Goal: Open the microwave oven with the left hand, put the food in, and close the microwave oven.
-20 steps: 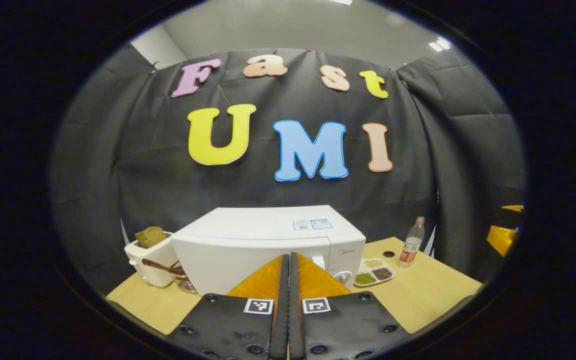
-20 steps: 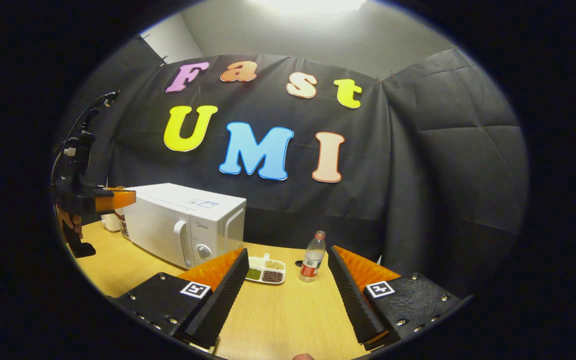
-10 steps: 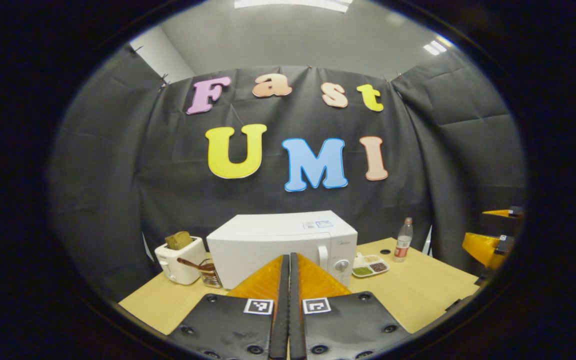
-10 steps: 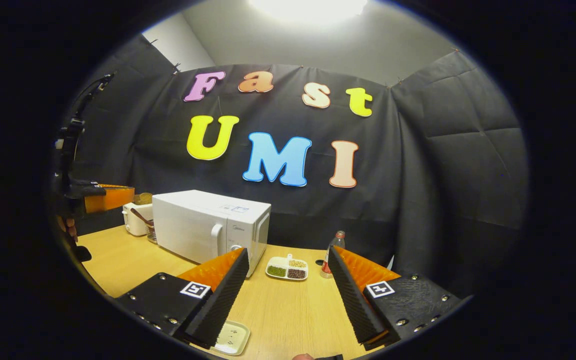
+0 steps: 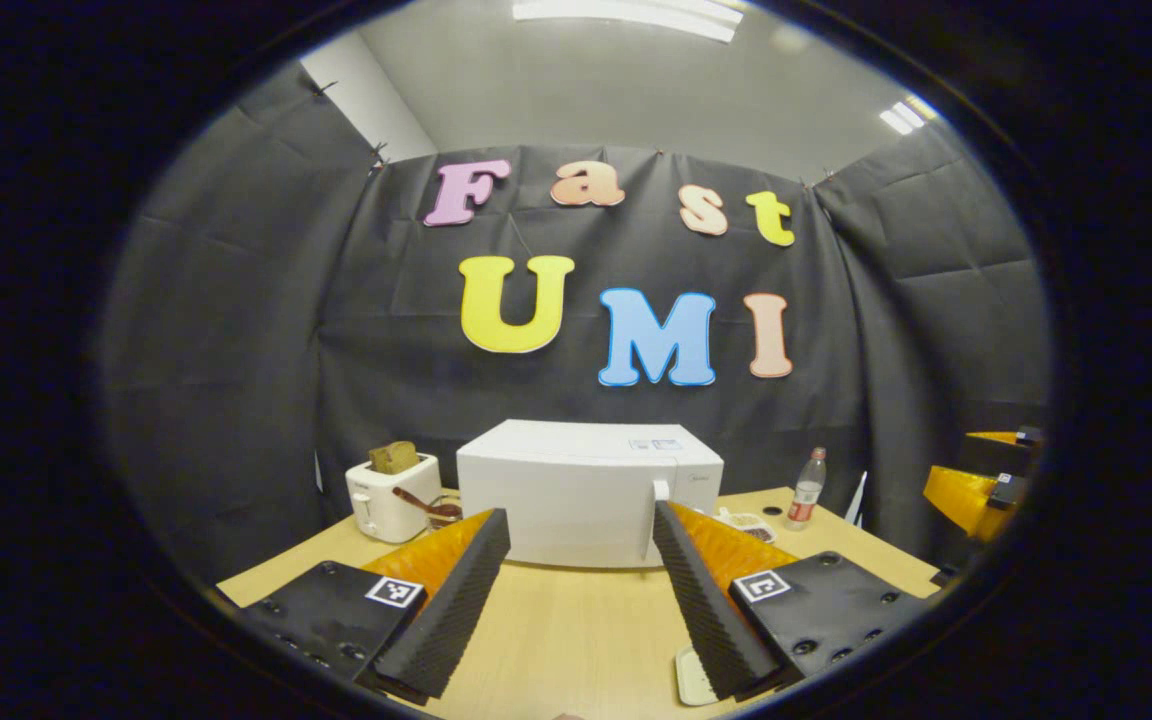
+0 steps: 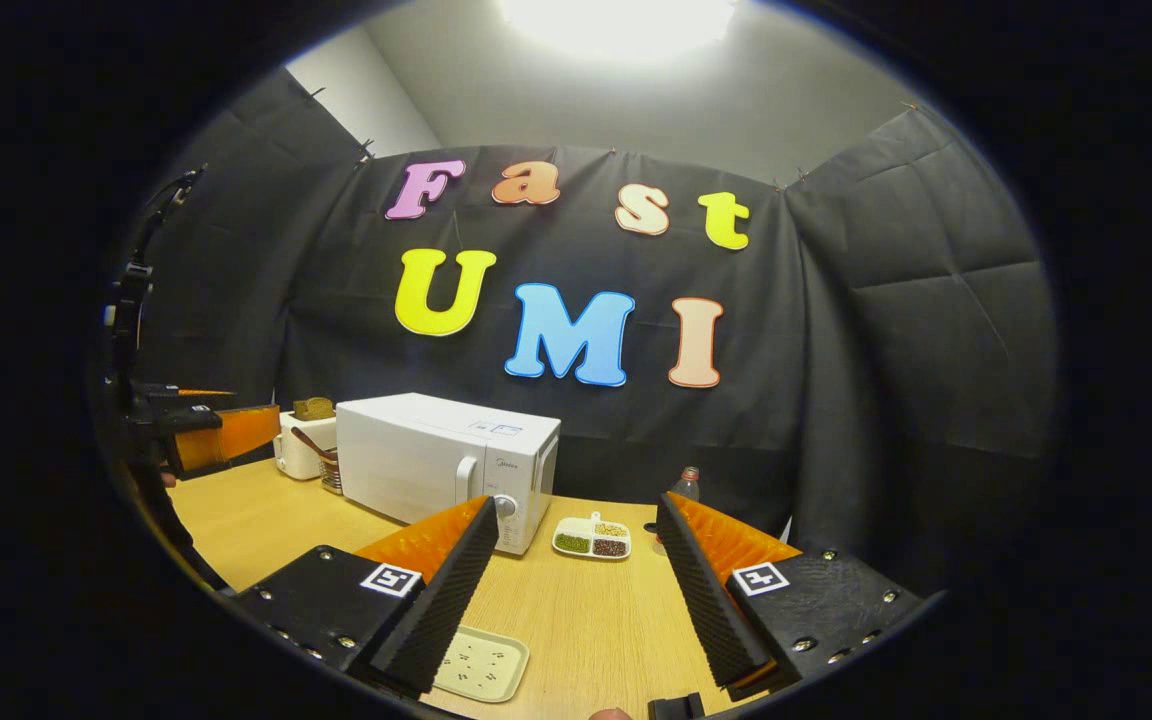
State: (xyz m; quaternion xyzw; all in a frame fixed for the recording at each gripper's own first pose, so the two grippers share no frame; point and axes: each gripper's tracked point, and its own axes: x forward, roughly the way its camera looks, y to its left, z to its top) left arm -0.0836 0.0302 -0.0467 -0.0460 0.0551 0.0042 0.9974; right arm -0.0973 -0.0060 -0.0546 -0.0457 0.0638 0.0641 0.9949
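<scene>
The white microwave point(image 5: 586, 490) stands at the back of the wooden table with its door closed and its handle point(image 5: 658, 490) on the right side. My left gripper point(image 5: 577, 512) is open, well short of it, with nothing between the fingers. My right gripper point(image 6: 576, 503) is open too and holds nothing. A divided dish point(image 6: 593, 538) of green, brown and tan beans lies just right of the microwave point(image 6: 446, 465). A small pale tray point(image 6: 481, 665) lies on the near table by my right gripper's left finger. The left gripper point(image 6: 236, 432) hangs at the far left.
A white toaster point(image 5: 391, 495) holding bread stands left of the microwave, with a small container and spoon point(image 5: 431, 505) beside it. A plastic bottle point(image 5: 806, 488) stands at the back right. The right gripper point(image 5: 966, 480) is at the right edge. Black cloth walls the table point(image 6: 576, 620).
My left gripper has gone from shut to open. Both grippers have drawn back from the microwave, which looks smaller. The small pale tray has come into view near the right gripper.
</scene>
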